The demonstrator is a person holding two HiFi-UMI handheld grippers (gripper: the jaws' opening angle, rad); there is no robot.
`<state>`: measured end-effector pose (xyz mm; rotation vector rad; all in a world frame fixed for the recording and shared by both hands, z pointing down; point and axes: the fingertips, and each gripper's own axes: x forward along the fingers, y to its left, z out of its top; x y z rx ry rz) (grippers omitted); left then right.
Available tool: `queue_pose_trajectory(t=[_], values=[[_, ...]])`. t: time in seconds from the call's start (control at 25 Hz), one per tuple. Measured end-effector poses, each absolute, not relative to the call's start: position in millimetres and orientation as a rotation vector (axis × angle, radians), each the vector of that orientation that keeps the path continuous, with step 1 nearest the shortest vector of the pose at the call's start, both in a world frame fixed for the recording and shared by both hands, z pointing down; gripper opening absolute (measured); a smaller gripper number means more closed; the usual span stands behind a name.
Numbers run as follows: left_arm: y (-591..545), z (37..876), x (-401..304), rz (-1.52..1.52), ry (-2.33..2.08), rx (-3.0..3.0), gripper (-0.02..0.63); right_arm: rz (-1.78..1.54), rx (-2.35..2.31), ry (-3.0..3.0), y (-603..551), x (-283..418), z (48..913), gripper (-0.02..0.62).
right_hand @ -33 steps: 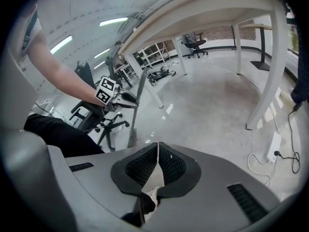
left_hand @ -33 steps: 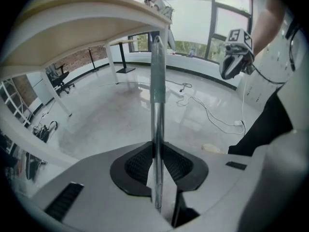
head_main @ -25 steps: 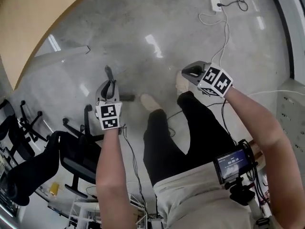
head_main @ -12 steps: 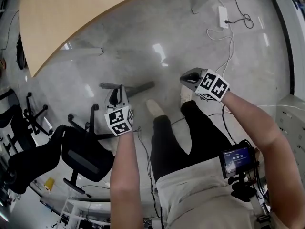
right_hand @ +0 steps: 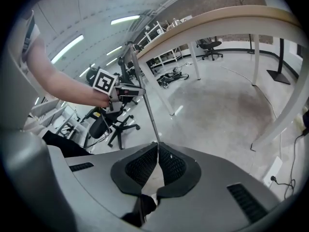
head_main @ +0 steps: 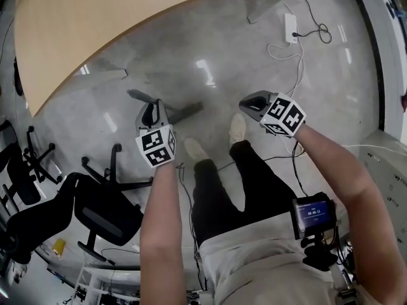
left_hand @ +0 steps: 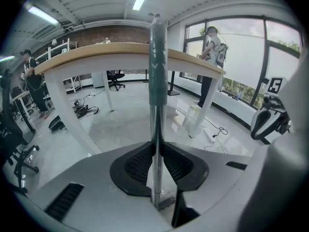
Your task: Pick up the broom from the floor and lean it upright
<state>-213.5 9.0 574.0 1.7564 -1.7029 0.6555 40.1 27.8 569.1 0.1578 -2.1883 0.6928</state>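
The broom shows as a thin metal handle with a dark green sleeve at its far end. My left gripper is shut on the metal part, its pads pressing both sides. In the head view the handle lies roughly level, off the floor, just past the left gripper. The handle runs from the left gripper down into my right gripper, whose jaws are shut on it at the tips. The right gripper is at the right in the head view. I cannot see the broom head.
A large wooden table on white legs stands ahead. A black office chair is at the left. A power strip with cables lies on the floor at the far right. The person's shoes stand below the handle.
The left gripper has rolled and risen a little with the handle, which now shows more fully. The right gripper shifted slightly. The person's feet have stepped.
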Motion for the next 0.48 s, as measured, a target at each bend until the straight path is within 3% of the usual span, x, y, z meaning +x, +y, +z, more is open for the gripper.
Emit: queue_pose_trajectory(t=[0.48], values=[[-55.1,570.8,-205.1,0.753,-1.69,1.893,0.074,0.709,0.177,-2.179,17.4,46.1,575.6,0.018]])
